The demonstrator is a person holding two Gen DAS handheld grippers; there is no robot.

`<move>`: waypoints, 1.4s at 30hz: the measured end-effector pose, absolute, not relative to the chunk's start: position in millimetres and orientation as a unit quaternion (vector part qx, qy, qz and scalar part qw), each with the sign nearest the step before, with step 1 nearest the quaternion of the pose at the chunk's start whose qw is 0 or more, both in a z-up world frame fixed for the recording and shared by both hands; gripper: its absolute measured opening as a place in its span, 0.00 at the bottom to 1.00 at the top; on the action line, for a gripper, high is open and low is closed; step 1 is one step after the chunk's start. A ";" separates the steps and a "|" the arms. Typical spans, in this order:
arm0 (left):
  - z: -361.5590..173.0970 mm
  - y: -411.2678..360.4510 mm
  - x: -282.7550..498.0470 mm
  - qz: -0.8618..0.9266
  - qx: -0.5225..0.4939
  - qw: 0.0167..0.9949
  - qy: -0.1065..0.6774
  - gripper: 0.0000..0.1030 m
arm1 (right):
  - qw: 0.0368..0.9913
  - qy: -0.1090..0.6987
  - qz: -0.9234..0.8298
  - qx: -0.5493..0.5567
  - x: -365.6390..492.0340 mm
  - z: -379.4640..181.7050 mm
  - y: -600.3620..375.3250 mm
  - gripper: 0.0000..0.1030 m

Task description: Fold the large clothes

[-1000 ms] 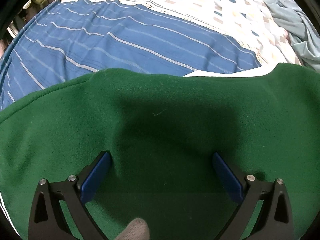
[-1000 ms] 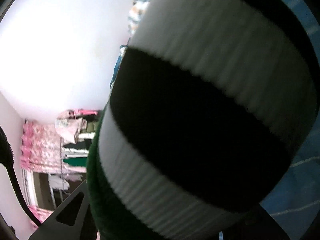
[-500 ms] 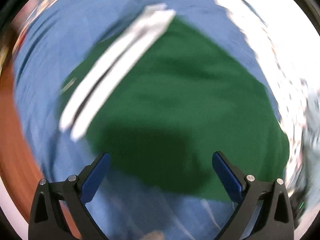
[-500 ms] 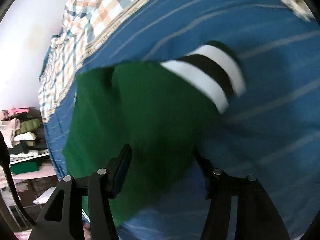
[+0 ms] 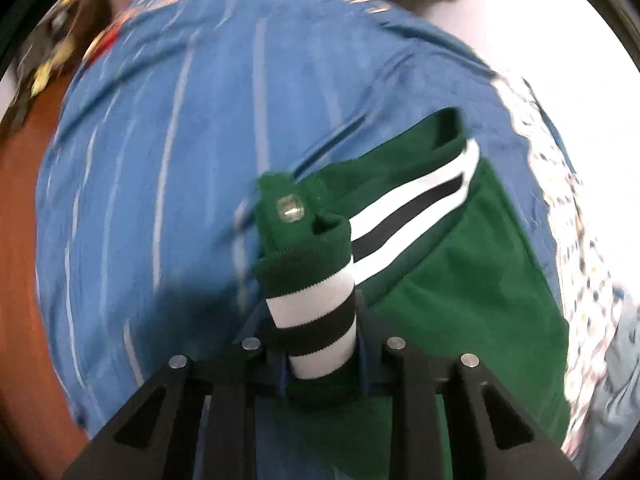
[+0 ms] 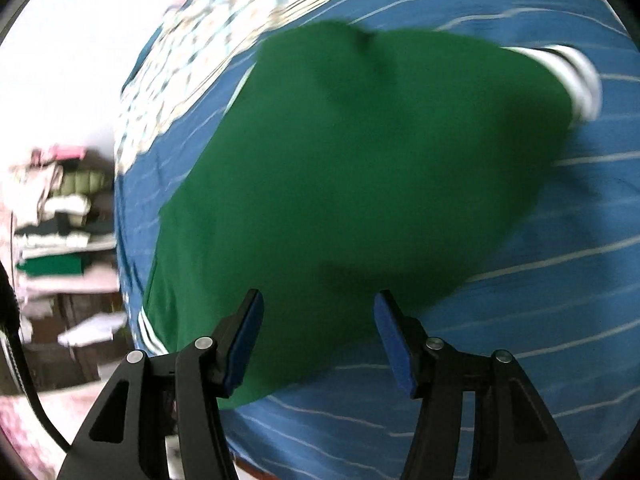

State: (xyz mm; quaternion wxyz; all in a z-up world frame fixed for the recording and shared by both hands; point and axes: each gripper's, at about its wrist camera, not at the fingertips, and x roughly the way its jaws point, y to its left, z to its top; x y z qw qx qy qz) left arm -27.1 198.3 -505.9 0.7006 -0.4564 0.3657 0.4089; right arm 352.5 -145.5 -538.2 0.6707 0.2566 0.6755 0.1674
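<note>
A green jacket [image 5: 480, 288] lies partly folded on a blue striped bedsheet [image 5: 180, 160]. Its white-and-black striped band [image 5: 316, 320], with a metal snap [image 5: 291, 212] on the green edge above it, stands up between the fingers of my left gripper [image 5: 320, 360]. The jaws are closing and pinch that band. In the right wrist view the jacket [image 6: 360, 160] spreads as a broad green shape, with a striped cuff [image 6: 576, 72] at its far right end. My right gripper [image 6: 318, 320] hangs open over the near edge of the cloth with nothing between its fingers.
A patterned quilt [image 6: 192, 60] lies past the sheet by a white wall. Shelves with stacked folded clothes [image 6: 60, 220] stand at the left of the right wrist view. Brown floor [image 5: 24, 208] shows beyond the bed's left edge. Bare sheet [image 6: 540, 300] lies right of the jacket.
My left gripper swung from above the flat green cloth to the striped band and closed on it. The right gripper let go of the striped cuff, opened and drew back over the jacket.
</note>
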 end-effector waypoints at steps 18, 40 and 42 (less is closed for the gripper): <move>-538.6 227.0 14.9 0.330 -0.514 0.719 0.331 0.73 | 0.699 0.697 0.159 0.006 436.3 -599.2 45.0 0.72; -392.7 229.6 81.6 0.325 -0.296 0.840 0.318 0.21 | 0.629 0.758 0.174 0.004 434.7 -607.2 39.3 0.29; -370.7 214.9 93.5 0.309 -0.274 0.857 0.307 0.20 | 0.630 0.753 0.186 0.044 435.2 -593.3 17.0 0.30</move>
